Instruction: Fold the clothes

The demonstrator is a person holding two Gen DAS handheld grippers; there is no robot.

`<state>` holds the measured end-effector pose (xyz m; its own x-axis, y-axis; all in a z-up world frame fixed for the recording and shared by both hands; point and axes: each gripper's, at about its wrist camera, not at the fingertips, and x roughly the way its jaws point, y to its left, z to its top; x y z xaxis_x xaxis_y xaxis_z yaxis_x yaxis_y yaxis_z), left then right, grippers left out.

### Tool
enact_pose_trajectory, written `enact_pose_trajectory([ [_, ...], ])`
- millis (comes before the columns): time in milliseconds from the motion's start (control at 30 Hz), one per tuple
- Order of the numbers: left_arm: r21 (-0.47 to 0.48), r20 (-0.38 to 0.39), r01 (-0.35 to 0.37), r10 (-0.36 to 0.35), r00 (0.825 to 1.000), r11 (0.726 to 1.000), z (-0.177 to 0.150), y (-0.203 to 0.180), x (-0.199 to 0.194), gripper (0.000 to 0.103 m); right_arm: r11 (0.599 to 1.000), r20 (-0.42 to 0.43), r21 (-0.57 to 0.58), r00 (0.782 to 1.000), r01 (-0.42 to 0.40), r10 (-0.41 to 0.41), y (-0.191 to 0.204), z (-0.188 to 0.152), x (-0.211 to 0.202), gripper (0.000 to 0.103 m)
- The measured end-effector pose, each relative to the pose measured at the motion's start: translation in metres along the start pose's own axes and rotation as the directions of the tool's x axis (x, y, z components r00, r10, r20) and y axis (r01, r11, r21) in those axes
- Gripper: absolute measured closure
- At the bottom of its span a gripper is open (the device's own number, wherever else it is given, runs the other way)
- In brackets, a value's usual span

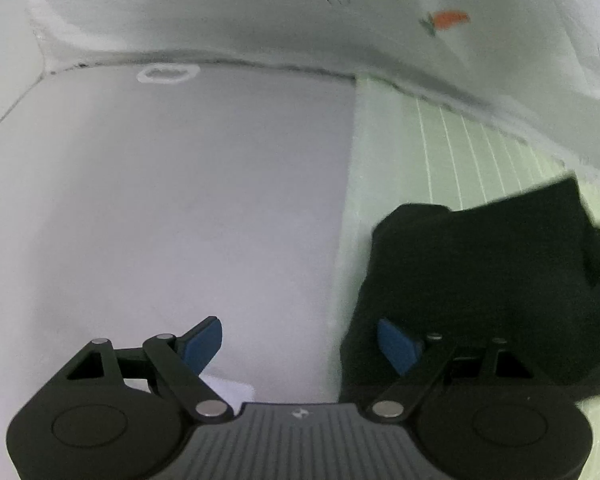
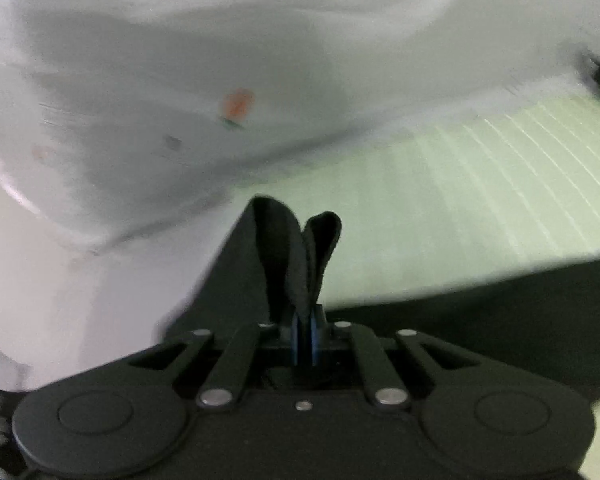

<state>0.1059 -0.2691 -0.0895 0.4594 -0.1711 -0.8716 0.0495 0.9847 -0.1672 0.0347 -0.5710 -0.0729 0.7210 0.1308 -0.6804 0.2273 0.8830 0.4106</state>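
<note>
right gripper clamped on black cloth, left gripper wide and empty

the right wrist view showed the right gripper (image 2: 305, 340) with its blue pads (image 2: 315, 338) drawn together on a fold of the black garment (image 2: 284, 256). two loops of dark fabric stood up from between the pads, and more of the cloth spread away to the lower right over a pale green mat (image 2: 460, 200) ruled with thin white lines. only this view showed that pinch.

the left wrist view showed the left gripper (image 1: 300, 340) with its jaws spread far apart and nothing between them. its left blue pad (image 1: 204, 342) hung over a bare grey table (image 1: 180, 200); its right pad sat in front of the black garment (image 1: 480, 272), though touch could not be told. only here did the garment appear as a rumpled heap lying on the mat (image 1: 460, 152), just beside the mat's edge where it met the table.

both views showed a white cloth (image 1: 260, 12) with a small orange print (image 1: 448, 19) along the far side, blurred in the right wrist view.
</note>
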Motion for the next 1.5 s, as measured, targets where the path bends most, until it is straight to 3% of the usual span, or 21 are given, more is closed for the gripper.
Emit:
enact_pose_trajectory([
  [133, 0.042, -0.018, -0.002, 0.003, 1.0, 0.999, -0.012, -0.017, -0.003, 0.018, 0.993, 0.0, 0.115, 1.0, 0.004, -0.004, -0.032, -0.008, -0.008, 0.097],
  [267, 0.063, -0.045, -0.028, 0.031, 0.999, 0.998, -0.017, -0.028, 0.002, 0.018, 0.996, -0.035, 0.062, 0.998, 0.061, -0.059, -0.041, -0.011, -0.001, 0.095],
  [333, 0.066, -0.067, -0.039, 0.043, 0.997, 0.997, -0.018, -0.031, 0.007, 0.018, 0.993, -0.087, 0.018, 0.99, 0.113, -0.111, -0.047, -0.015, 0.012, 0.088],
  [400, 0.092, -0.061, -0.064, 0.07, 0.996, 0.994, -0.019, -0.036, 0.004, 0.018, 0.988, -0.099, -0.027, 0.984, 0.149, -0.151, -0.051, -0.018, 0.012, 0.067],
  [500, 0.138, -0.028, -0.102, 0.106, 0.994, 0.985, -0.017, -0.046, -0.007, 0.018, 0.981, -0.052, -0.063, 0.981, 0.182, -0.186, -0.061, -0.021, -0.004, 0.037],
  [567, 0.16, -0.012, -0.108, 0.112, 0.994, 0.981, -0.015, -0.053, -0.015, 0.017, 0.975, -0.03, -0.055, 0.976, 0.214, -0.216, -0.075, -0.022, -0.016, 0.024],
  [600, 0.173, -0.005, -0.106, 0.109, 0.994, 0.979, -0.013, -0.058, -0.018, 0.016, 0.968, -0.023, -0.039, 0.969, 0.247, -0.248, -0.085, -0.024, -0.021, 0.012],
  [667, 0.212, 0.012, -0.108, 0.107, 0.994, 0.971, -0.011, -0.07, -0.021, 0.013, 0.944, -0.021, 0.015, 0.944, 0.328, -0.328, -0.107, -0.027, -0.029, 0.001],
  [833, 0.305, 0.008, -0.103, 0.106, 0.994, 0.947, -0.008, -0.104, -0.011, 0.01, 0.859, -0.064, 0.233, 0.888, 0.457, -0.455, -0.171, -0.032, -0.043, 0.001],
  [900, 0.307, -0.029, -0.098, 0.112, 0.993, 0.947, -0.008, -0.113, 0.0, 0.009, 0.827, -0.077, 0.237, 0.858, 0.51, -0.507, -0.186, -0.031, -0.042, 0.0],
  [1000, 0.326, -0.058, -0.1, 0.125, 0.99, 0.94, -0.011, -0.126, 0.011, 0.008, 0.823, -0.042, 0.177, 0.839, 0.54, -0.542, -0.2, -0.025, -0.045, 0.0],
  [1133, 0.345, -0.062, -0.149, 0.181, 0.982, 0.927, -0.015, -0.137, 0.02, 0.003, 0.818, -0.021, 0.193, 0.835, 0.542, -0.549, -0.222, -0.013, -0.044, 0.0],
  [1300, 0.308, -0.094, -0.183, 0.222, 0.971, 0.933, -0.016, -0.136, 0.031, 0.0, 0.806, 0.017, 0.182, 0.818, 0.563, -0.575, -0.244, 0.003, -0.036, 0.0],
  [1500, 0.301, -0.088, -0.23, 0.267, 0.96, 0.926, -0.017, -0.143, 0.036, 0.0, 0.824, 0.024, 0.18, 0.835, 0.537, -0.549, -0.251, 0.016, -0.028, 0.001],
])
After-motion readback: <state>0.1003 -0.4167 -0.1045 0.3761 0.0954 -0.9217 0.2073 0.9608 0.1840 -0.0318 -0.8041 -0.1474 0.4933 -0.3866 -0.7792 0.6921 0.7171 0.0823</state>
